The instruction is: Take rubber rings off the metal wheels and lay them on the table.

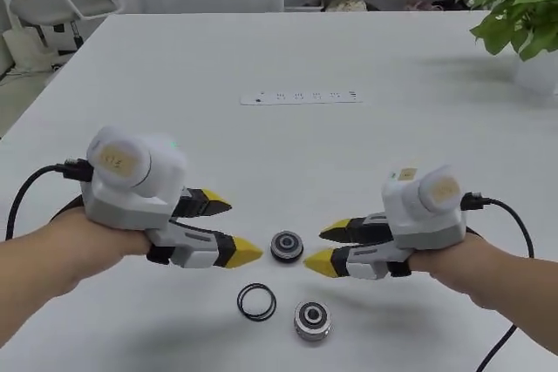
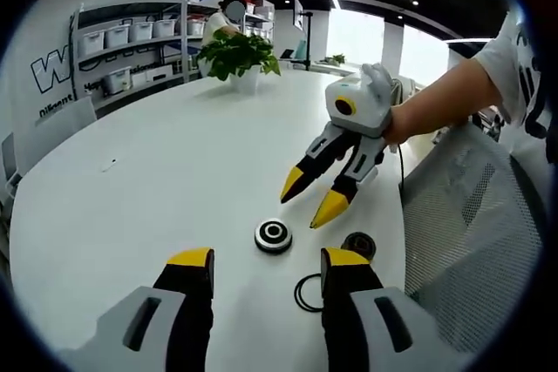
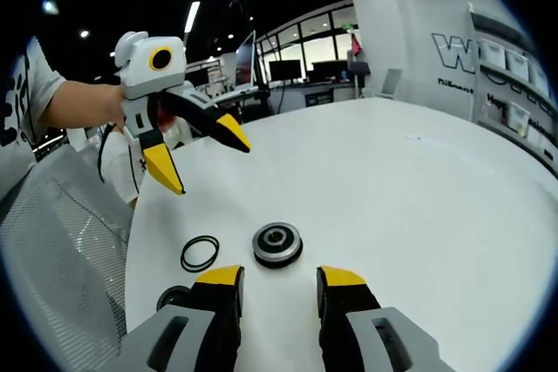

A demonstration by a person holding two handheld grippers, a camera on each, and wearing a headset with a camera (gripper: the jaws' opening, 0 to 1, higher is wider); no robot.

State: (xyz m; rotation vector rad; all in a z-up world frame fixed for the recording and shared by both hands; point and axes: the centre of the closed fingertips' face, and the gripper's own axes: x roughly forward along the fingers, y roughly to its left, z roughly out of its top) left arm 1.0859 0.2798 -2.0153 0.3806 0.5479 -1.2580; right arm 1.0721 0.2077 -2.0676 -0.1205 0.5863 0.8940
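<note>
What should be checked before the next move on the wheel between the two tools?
1. Left tool open: ok.
2. Right tool open: ok.
3. Round metal wheel lies flat between both tools, not gripped: ok.
4. Thin black rubber rings lie loose on the white table: ok.
5. Rubber left on that wheel: cannot tell.
6. Second metal wheel sits apart from both tools: ok.

I see one wheel (image 1: 287, 246) on the worktop (image 1: 261, 154), between left gripper (image 1: 244, 228) and right gripper (image 1: 314, 246). Rings (image 1: 256, 301) lie nearer me, second wheel (image 1: 311, 319) just right of them. Power strip (image 1: 301, 97) behind, plant (image 1: 519, 2) far right.
</note>
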